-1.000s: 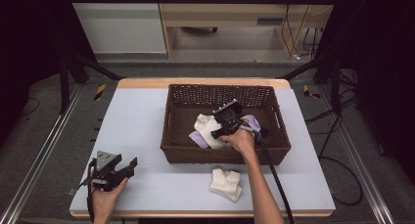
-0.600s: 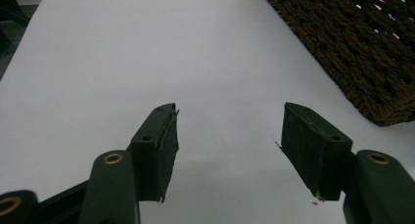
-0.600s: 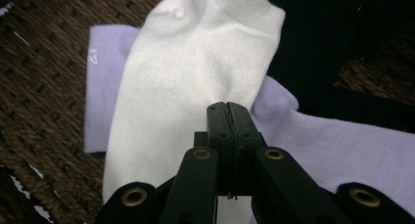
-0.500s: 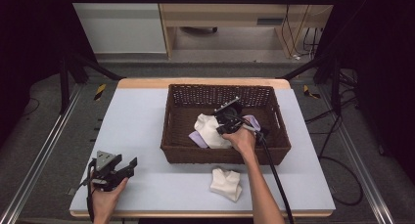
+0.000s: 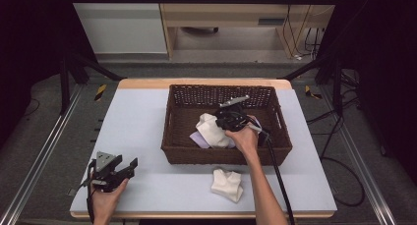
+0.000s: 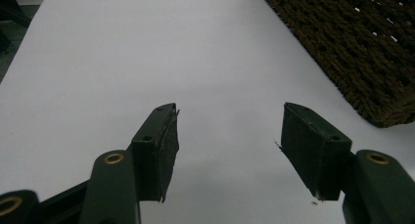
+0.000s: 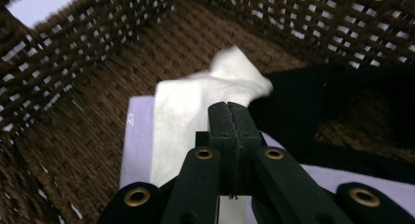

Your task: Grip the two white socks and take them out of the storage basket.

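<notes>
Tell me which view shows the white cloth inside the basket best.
The right gripper view: the white cloth lies large just beyond the shut right hand-held gripper, on a lavender cloth. The high view shows it small, partly behind the gripper and hand. The left gripper view shows just the basket's outer wall.

The high view looks forward and down from above the person's side of the table [image 5: 147, 117], taking in the whole top, the wicker basket [image 5: 177, 136] at its middle and the floor beyond. The left gripper view sits low and close over the bare tabletop [image 6: 147, 48], facing along it toward a corner of the basket [image 6: 362, 62] at its upper right. The right gripper view looks down from inside the basket [image 7: 88, 53], very near the cloths; all three views share the basket.
</notes>
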